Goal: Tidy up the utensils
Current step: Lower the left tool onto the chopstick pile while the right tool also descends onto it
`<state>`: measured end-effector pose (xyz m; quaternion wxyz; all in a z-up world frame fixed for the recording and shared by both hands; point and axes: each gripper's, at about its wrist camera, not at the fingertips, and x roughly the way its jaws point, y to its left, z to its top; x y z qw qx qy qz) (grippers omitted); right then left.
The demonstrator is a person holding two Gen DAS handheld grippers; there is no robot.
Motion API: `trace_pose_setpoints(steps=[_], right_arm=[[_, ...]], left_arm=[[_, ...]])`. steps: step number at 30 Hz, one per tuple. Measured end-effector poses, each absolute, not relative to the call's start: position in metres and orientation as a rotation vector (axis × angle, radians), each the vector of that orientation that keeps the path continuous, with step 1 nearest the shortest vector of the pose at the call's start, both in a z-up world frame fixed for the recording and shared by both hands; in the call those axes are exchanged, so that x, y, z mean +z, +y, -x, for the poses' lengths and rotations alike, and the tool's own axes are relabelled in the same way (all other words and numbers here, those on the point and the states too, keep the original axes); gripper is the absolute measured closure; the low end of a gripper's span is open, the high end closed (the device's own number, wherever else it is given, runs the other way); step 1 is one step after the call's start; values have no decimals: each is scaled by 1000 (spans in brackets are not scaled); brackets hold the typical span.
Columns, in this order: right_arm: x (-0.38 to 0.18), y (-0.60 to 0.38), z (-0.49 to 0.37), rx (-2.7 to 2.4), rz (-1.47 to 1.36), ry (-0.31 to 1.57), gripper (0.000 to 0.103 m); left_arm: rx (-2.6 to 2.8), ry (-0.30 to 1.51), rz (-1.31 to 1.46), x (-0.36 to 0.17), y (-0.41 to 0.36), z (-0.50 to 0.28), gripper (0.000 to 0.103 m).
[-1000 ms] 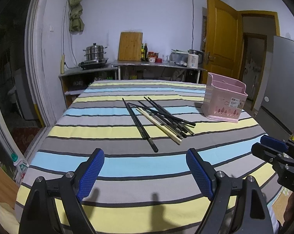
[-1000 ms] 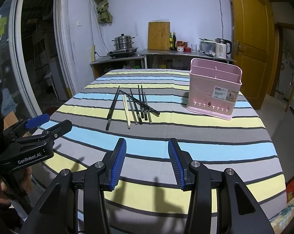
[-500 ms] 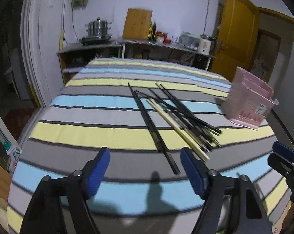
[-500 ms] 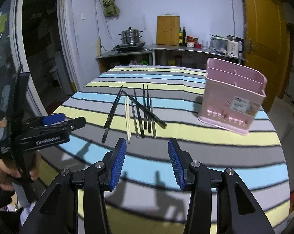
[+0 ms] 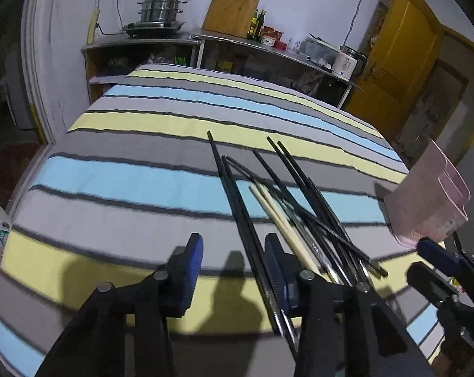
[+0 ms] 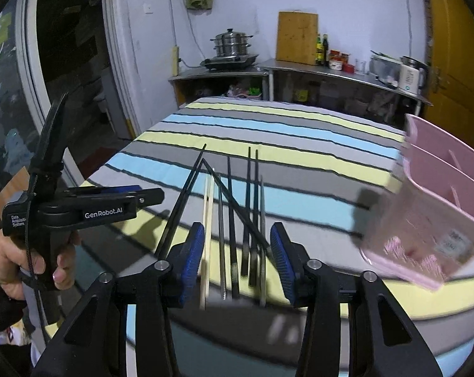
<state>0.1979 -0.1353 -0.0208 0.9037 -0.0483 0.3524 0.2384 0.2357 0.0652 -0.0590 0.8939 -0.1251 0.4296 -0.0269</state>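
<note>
The chopsticks (image 6: 234, 220) lie loose in the lower middle of the frame on the striped worktop (image 6: 299, 135), left of the pink holder (image 6: 441, 207). Both grippers, left (image 5: 234, 267) and right (image 6: 237, 257), have released jaws. Thin, stiff, probably slippery: better pinch near the thick ends

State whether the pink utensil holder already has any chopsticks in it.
Apparently none: the visible compartments of the pink utensil holder look bare, and the chopsticks all lie on the striped tablecloth.
</note>
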Motion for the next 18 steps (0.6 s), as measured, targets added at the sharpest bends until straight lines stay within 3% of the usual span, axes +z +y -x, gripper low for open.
trace_pose_setpoints(steps=[9,18], right_arm=[[-43,-109,-251,533,147,787,80],[-64,-89,-288,571,172,856,85]], left_arm=[[-49,930,286,-75,78,-285,78],[-33,938,291,-82,85,-313,84]])
